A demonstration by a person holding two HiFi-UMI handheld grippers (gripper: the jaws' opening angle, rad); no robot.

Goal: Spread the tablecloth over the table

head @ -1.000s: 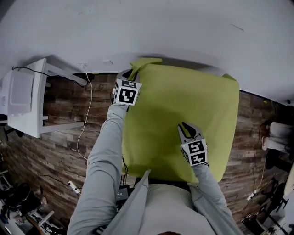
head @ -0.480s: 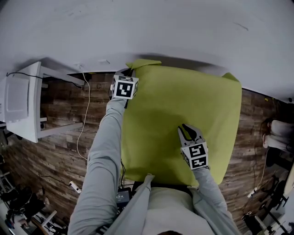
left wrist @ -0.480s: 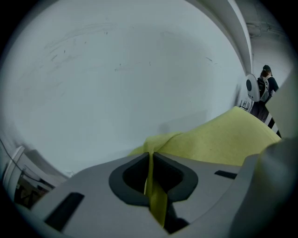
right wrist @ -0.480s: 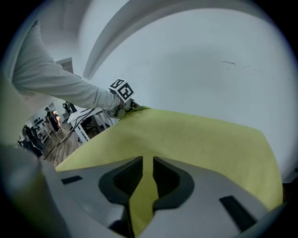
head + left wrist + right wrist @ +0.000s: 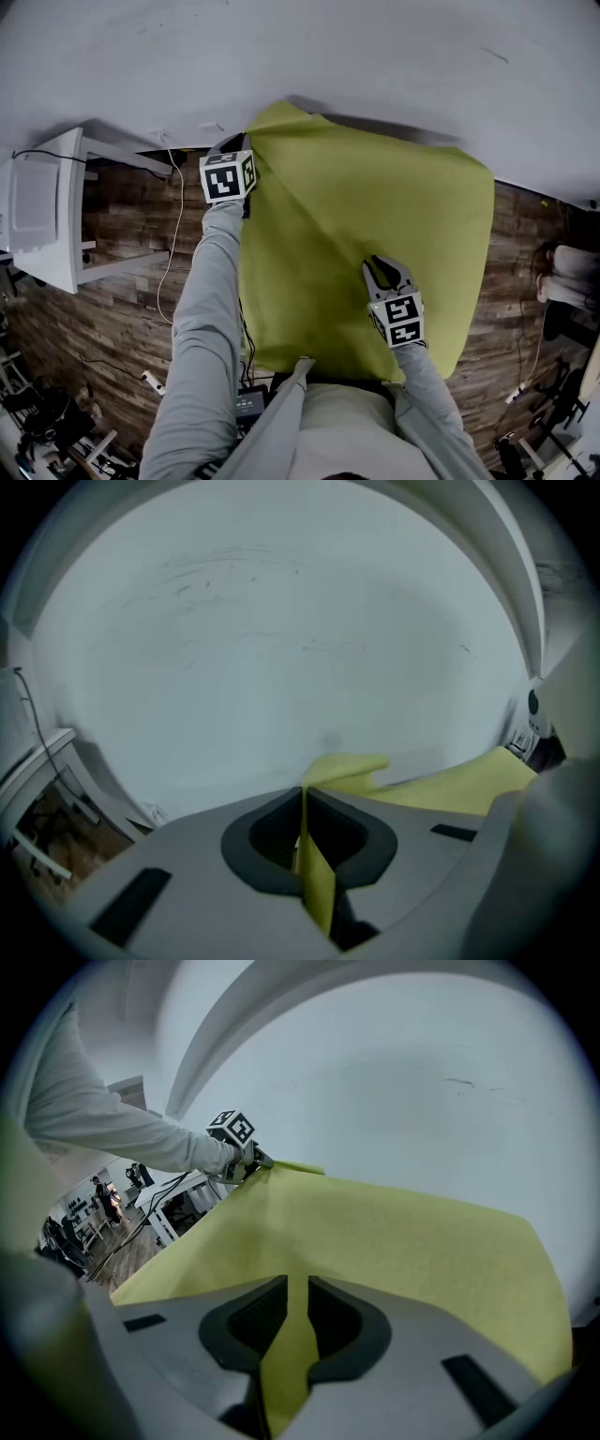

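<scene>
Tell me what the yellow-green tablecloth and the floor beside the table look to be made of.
Tablecloth: thin, soft fabric with a matte finish. It pulls into a diagonal ridge and drapes over the table edges. Whether it is woven or non-woven, I can't tell.
Floor: wood planks or wood-look laminate, judging by the staggered brown boards with visible grain.

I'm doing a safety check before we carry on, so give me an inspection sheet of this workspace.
Surface: hidden under the tablecloth.
Job's things: yellow-green tablecloth, far left corner lifted, creased diagonally.
Clutter: nothing seen on the cloth.
Grippers: left tongs shut on the cloth's far left corner; right tongs shut on a pinch of cloth nearer the person.
Cables: white cable trailing over the wooden floor at left.
Surroundings: white wall behind, white side table at left.
</scene>
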